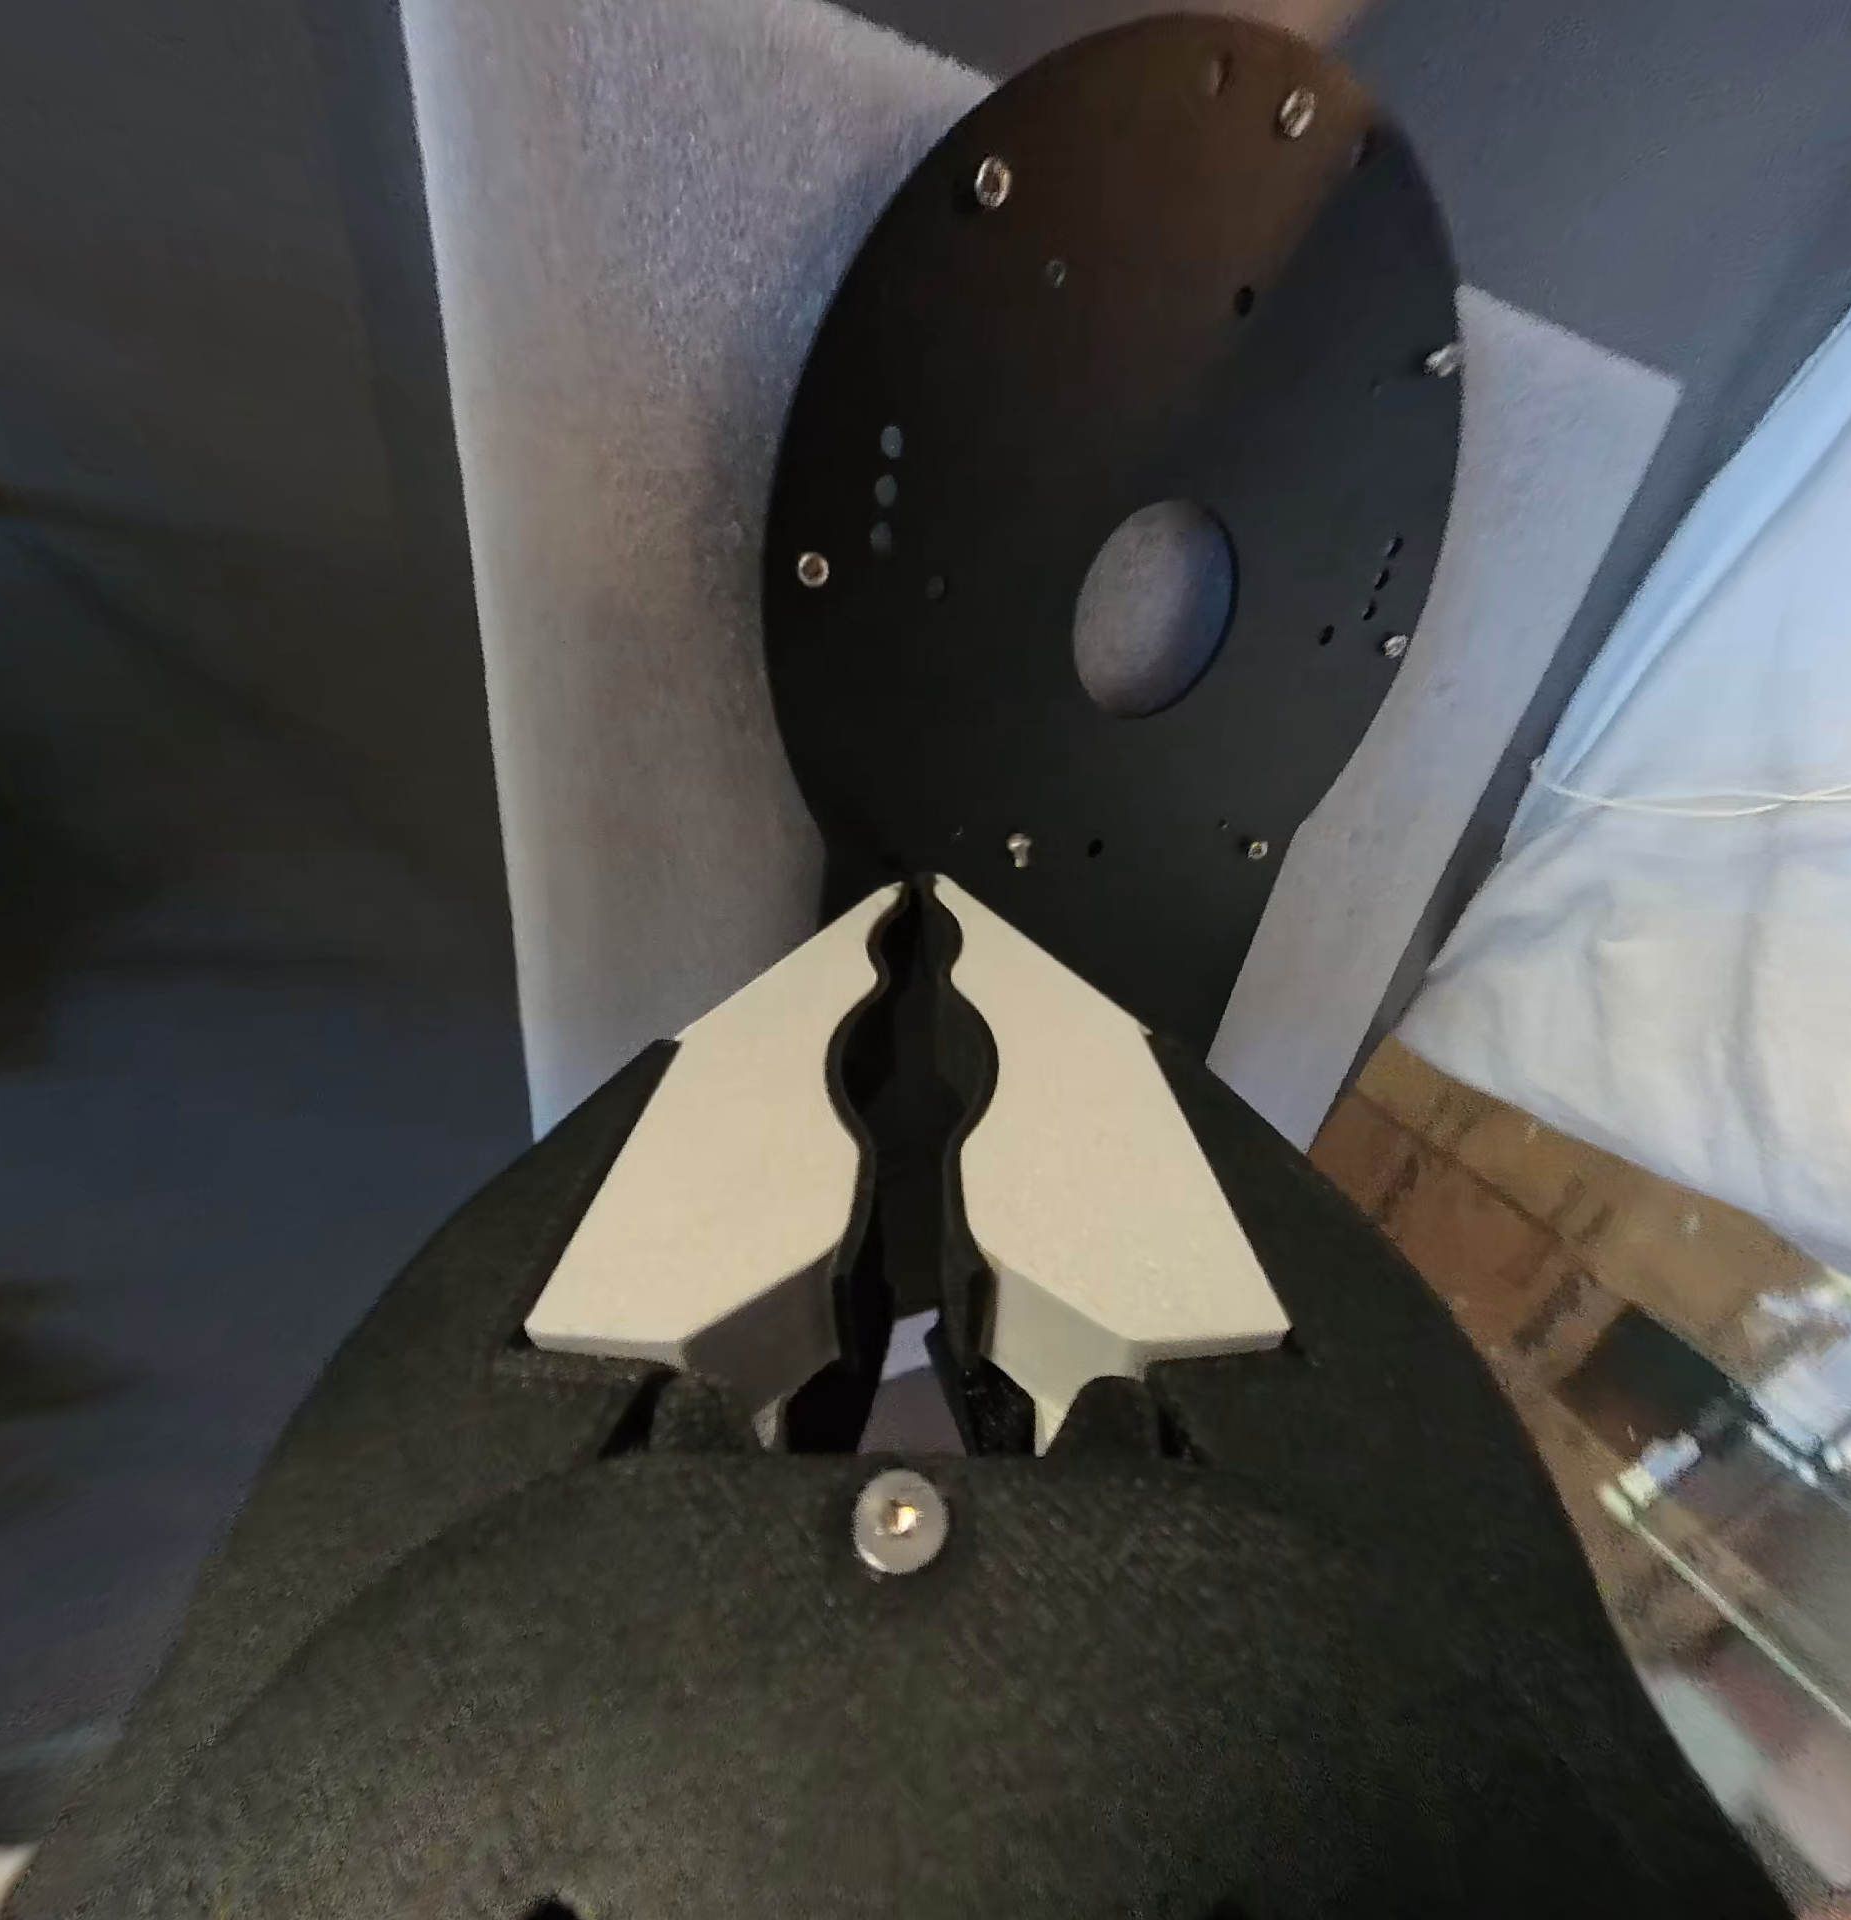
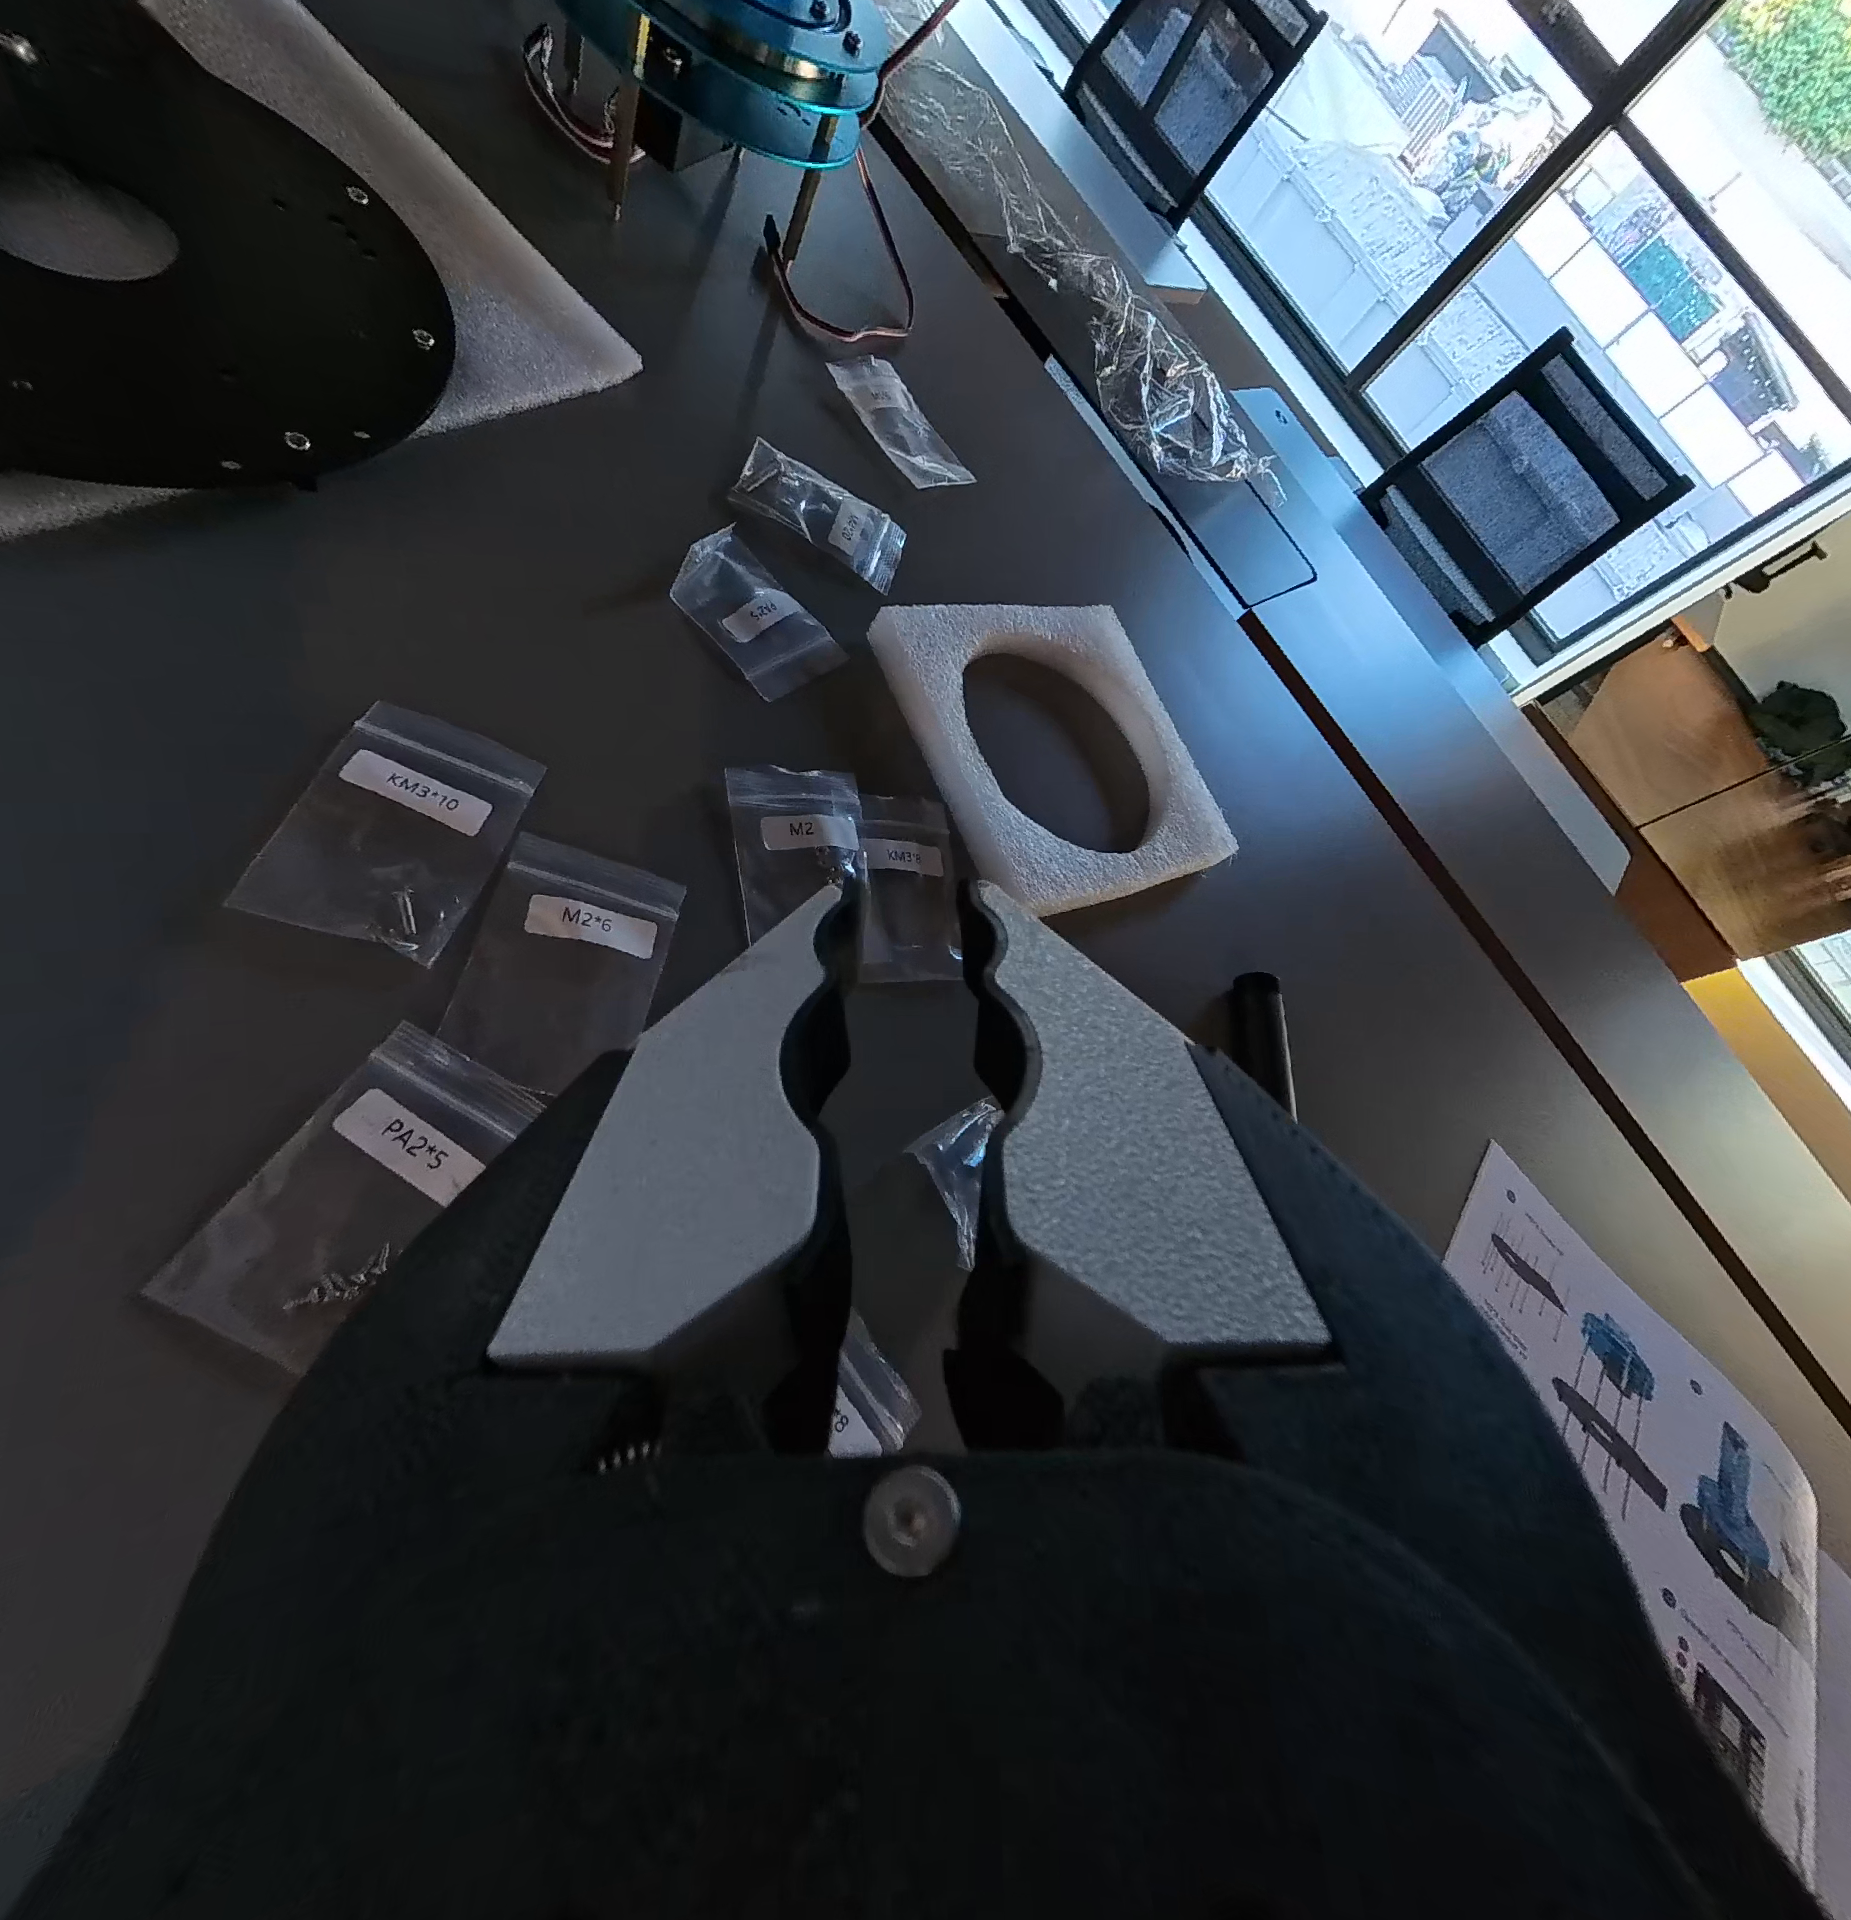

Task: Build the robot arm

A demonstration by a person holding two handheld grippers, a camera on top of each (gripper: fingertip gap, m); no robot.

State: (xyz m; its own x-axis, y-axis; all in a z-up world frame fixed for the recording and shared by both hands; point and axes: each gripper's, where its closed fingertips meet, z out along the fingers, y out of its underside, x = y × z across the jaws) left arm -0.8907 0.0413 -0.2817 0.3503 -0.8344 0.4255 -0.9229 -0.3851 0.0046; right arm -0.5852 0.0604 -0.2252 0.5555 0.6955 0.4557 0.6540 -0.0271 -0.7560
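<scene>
My left gripper (image 1: 921, 883) is shut, and its grey fingertips (image 1: 796, 997) meet over the narrow end of a black round plate (image 1: 1004, 468). The plate has a centre hole and several small screws, and it lies on white foam (image 1: 609, 520). One screw (image 1: 1020, 847) stands just past the tips. Nothing shows between the fingers. My right gripper (image 2: 910, 896) is open above several small clear zip bags of screws (image 2: 588, 935) on the dark table (image 2: 225, 644). One bag (image 2: 905, 883) lies under the tips and a crumpled bag (image 2: 957, 1169) shows in the gap. The plate (image 2: 225, 343) also shows in the right wrist view.
A white foam square with an oval hole (image 2: 921, 665) lies right of the bags. A blue acrylic assembly on standoffs (image 2: 765, 94) with a cable (image 2: 859, 322) stands at the back. Crumpled plastic wrap (image 2: 1129, 312), a black cylinder (image 2: 1259, 1039) and an instruction sheet (image 2: 1648, 1455) lie along the table's window side. The gap from one gripper's tips to the other's is roughly 30 centimeters.
</scene>
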